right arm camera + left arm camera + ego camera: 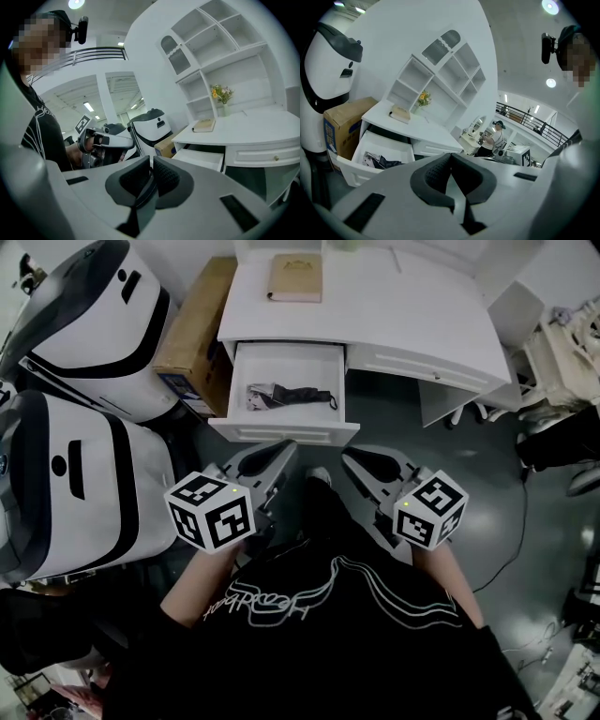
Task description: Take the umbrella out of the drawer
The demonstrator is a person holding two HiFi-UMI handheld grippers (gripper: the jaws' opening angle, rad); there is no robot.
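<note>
A folded black umbrella (292,395) lies across the open white drawer (281,432) of the desk (403,306); the left gripper view shows the umbrella (382,162) at lower left. Both grippers hang in front of the drawer, short of it and touching nothing. My left gripper (284,448) (451,159) is shut with nothing in it, its dark pads together. To its right, my right gripper (349,457) (152,161) is also shut and holds nothing. In the right gripper view the drawer (202,158) is seen side-on, its contents hidden.
A tan book (295,277) lies on the desk top. A cardboard box (195,329) and two big white-and-black machines (89,320) stand left of the drawer. Shelves with a small flower pot (221,96) rise behind the desk. A person (492,137) stands far off.
</note>
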